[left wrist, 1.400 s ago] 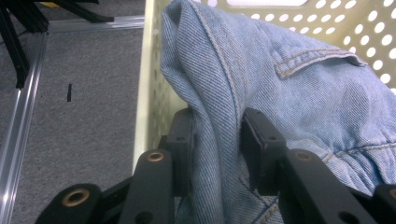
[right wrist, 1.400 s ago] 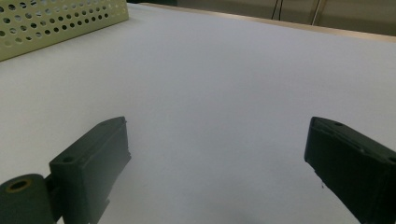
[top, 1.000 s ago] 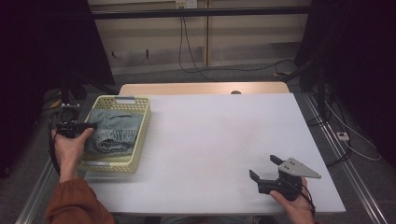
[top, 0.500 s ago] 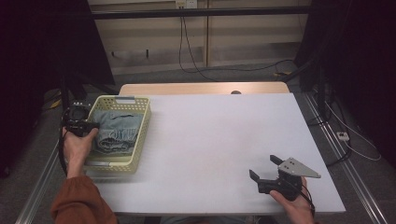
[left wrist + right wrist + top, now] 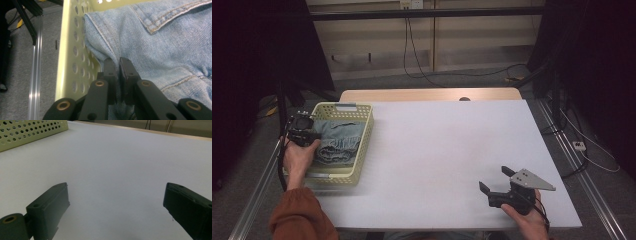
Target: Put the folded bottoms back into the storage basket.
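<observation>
Left fingers pinching one denim garment, one yellow basket

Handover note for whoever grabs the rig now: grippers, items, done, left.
Left gripper: fingers have just closed on a fold of the denim garment, next to the near wall of the yellow basket.
Right gripper: open, holding nothing, low over the white table at its near right.
Items: the garment lies bunched inside the basket at the table's left edge.
Done: the garment is pinched.
Left: probably lift it out of the basket onto the bare table; the right gripper is free to help.
</observation>
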`<state>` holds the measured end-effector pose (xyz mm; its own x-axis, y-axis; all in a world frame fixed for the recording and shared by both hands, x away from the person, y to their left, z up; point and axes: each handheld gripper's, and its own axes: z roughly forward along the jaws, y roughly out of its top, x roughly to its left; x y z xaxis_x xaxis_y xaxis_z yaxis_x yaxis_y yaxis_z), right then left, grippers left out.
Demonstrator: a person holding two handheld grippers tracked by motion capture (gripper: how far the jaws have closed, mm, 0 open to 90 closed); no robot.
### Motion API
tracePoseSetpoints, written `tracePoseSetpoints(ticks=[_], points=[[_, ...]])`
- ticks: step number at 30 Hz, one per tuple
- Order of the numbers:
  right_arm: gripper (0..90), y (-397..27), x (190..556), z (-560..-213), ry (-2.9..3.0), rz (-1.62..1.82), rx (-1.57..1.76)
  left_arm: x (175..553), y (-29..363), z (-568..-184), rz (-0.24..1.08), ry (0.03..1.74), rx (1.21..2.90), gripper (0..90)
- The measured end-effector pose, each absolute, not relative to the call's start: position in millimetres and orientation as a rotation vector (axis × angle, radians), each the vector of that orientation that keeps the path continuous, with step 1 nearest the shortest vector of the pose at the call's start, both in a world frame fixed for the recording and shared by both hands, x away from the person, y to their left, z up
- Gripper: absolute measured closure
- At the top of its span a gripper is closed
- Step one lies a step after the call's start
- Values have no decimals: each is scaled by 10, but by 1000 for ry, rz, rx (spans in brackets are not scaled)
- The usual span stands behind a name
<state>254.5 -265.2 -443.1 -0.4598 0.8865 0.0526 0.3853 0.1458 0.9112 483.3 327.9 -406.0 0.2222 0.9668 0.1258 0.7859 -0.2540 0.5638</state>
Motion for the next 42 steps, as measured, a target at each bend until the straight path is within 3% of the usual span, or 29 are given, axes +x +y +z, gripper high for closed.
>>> tracePoseSetpoints(ticks=[29,35,42], points=[[67,-2647,2546,-4436,1925,1279,1222,4860,3348,-4163,524,1596,2098,727],[67,-2652,2547,-4436,1924,1281,1222,4847,3310,-4119,567,1560,2118,629],[68,-2651,2547,-4436,1922,1281,1224,4821,3349,-4077,562,1544,2058,455]])
